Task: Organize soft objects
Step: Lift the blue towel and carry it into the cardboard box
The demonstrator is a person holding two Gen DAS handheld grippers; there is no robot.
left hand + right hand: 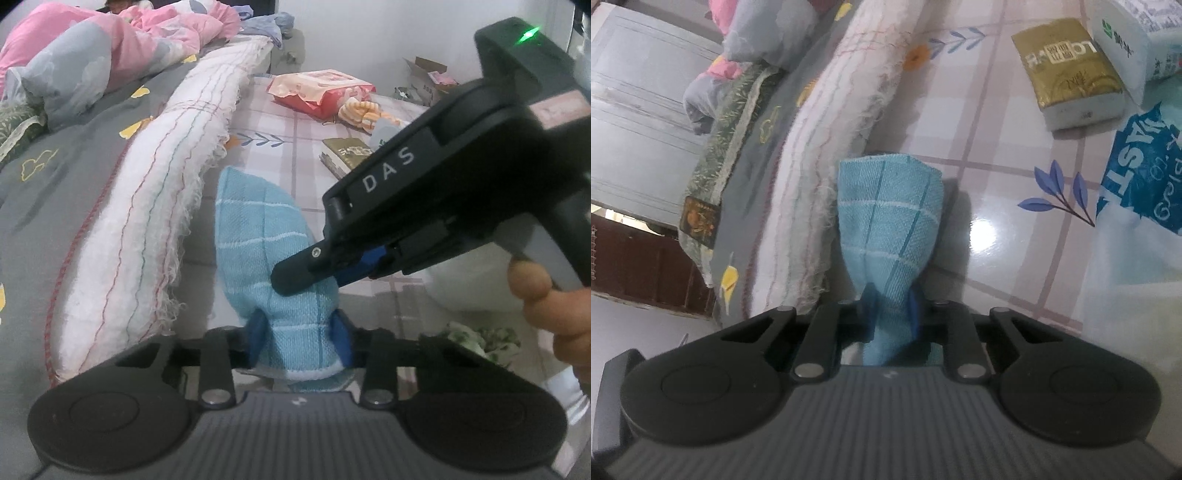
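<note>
A light blue checked towel [255, 229] is bunched and stands up from the glossy checked tablecloth [280, 125]. My left gripper [299, 332] is shut on its near end, one blue pad pressing each side. My right gripper [314, 273] reaches in from the right, held by a hand [554, 314], and pinches the same towel a little higher. In the right wrist view the towel [886, 206] narrows to a tight neck between the right gripper's [892, 306] blue pads, which are shut on it. The towel's far end fans out wide.
A white fringed blanket [155, 206] lies rolled just left of the towel, on grey bedding [55, 177] with a pink quilt [110, 44] beyond. On the table lie a gold tissue pack [1067, 70], a blue plastic bag [1141, 177], a red packet [321, 88] and an orange striped soft item [360, 110].
</note>
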